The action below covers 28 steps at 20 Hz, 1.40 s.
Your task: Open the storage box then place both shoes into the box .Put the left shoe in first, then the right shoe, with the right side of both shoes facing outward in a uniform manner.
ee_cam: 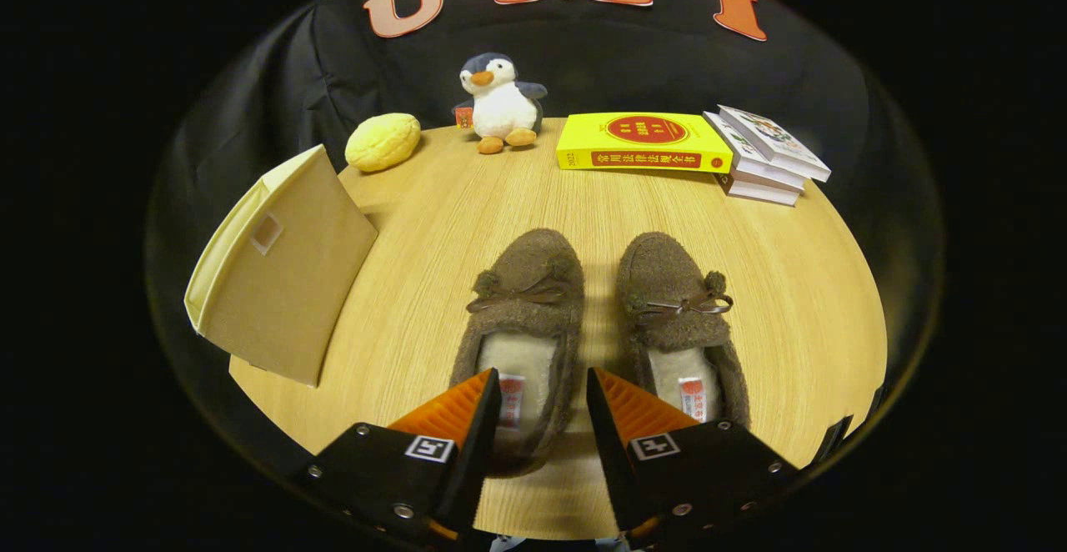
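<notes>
Two brown fuzzy slippers with cream lining and small bows lie side by side on the round wooden table (433, 227), toes pointing away from me. The left shoe (525, 302) sits just ahead of my fingers, its heel reaching into the gap between them. The right shoe (675, 302) lies beside it, its heel partly hidden behind one finger. My gripper (543, 393) is open, hovering above the heels, with neither finger pressing on anything. The beige fabric storage box (283, 277) stands to the left of the shoes, tilted, its flat lid side facing me.
Along the far edge of the table rest a yellow bun-shaped toy (383, 142), a plush penguin (500, 103), a yellow book (640, 143) and a stack of books (767, 156). Bare wood lies between the shoes and these items.
</notes>
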### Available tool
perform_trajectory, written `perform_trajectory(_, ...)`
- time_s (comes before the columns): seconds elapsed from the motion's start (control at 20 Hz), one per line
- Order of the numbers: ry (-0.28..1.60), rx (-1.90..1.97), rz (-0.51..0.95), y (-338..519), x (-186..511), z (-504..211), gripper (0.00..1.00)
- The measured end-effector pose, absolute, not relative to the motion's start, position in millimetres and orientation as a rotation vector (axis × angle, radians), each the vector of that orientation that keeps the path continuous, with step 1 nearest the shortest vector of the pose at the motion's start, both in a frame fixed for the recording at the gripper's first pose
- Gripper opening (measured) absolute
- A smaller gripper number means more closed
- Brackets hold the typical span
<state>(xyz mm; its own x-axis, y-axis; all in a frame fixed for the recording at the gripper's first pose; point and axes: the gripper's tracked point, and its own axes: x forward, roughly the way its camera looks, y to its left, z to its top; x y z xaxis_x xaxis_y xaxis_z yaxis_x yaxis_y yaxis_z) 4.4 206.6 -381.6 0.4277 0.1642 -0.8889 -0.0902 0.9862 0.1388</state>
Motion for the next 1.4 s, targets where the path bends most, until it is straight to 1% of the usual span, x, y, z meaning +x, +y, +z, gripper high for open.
perform_trajectory(0.15,1.101,0.05,0.136,202.8,21.2,-392.8,0.36)
perform_trajectory(0.4,1.094,-0.017,0.109,201.3,37.5,-414.0,0.25)
perform_trajectory(0.6,1.095,-0.019,0.091,203.7,41.6,-417.1,0.11)
perform_trajectory(0.65,1.11,-0.007,0.09,204.2,41.2,-416.7,0.06)
perform_trajectory(0.8,1.133,0.07,0.106,210.6,42.4,-402.6,0.03)
perform_trajectory(1.0,1.136,0.119,0.087,218.9,40.5,-371.8,0.03)
perform_trajectory(1.4,1.089,0.246,0.156,294.7,52.7,-280.0,0.03)
